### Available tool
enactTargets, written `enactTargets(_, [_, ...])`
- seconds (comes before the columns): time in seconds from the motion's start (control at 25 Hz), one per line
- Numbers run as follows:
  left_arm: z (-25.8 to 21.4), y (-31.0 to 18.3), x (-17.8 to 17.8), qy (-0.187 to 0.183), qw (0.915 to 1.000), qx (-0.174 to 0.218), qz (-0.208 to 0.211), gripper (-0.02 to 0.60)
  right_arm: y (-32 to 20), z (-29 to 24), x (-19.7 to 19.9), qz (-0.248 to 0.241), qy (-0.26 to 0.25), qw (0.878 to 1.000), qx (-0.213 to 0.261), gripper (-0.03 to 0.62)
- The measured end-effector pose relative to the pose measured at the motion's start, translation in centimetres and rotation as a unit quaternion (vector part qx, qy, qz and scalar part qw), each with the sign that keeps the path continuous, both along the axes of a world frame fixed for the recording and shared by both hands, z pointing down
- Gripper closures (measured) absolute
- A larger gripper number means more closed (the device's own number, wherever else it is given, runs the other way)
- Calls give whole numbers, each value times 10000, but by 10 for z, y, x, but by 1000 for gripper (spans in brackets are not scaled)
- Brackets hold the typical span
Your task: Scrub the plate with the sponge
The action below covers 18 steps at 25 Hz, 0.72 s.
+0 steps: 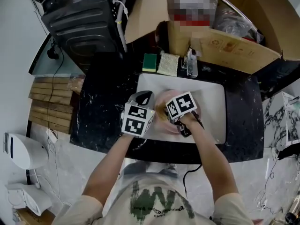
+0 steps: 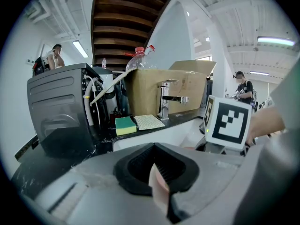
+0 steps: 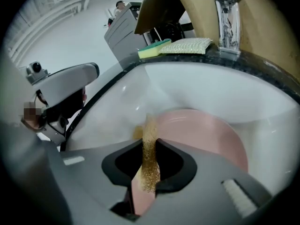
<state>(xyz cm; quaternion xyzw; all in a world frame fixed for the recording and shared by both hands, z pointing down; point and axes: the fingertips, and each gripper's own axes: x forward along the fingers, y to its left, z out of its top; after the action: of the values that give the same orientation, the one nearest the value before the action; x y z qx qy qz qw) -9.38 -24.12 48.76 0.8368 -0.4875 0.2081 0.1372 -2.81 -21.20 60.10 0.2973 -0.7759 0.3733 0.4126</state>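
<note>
Down in the white sink (image 1: pixel 212 97), set into the black worktop (image 1: pixel 101 109), a pink plate (image 3: pixel 201 135) lies mostly out of sight from the head view. The two marker cubes and the person's forearms cover all but a pale pink patch of it, and neither claw's tips show there.

The left claw (image 2: pixel 157 171) is pressed onto a thin pink edge, which is the plate's rim. Only that sliver shows between the dark pads. The rest of the plate sits below the claw's grey body in the left gripper view.

The right claw (image 3: pixel 149 161) pinches a golden-brown sponge (image 3: pixel 150 146) that stands on edge between the pads. Its far end reaches out over the plate's left rim, with the plate's flat face spreading to the right of it. A pink strip shows under the sponge inside the claw, and I cannot tell whether that is the plate or the sponge's other side. Whether the sponge presses on the plate or sits just above it is also unclear.

Behind the sink on the worktop, a green sponge (image 1: pixel 150 62) lies just beside a pale woven cloth (image 1: pixel 168 64), near the tap (image 2: pixel 164 100). An open cardboard box (image 1: pixel 234 46) stands behind them, cut off at the frame's top edge.
</note>
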Motion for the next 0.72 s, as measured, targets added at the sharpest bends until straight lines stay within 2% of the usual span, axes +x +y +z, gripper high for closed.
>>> enactTargets(0.72, [3,0,2,38,10000,-9,-3,581,28,25,13,-331,300,9977,-507,525])
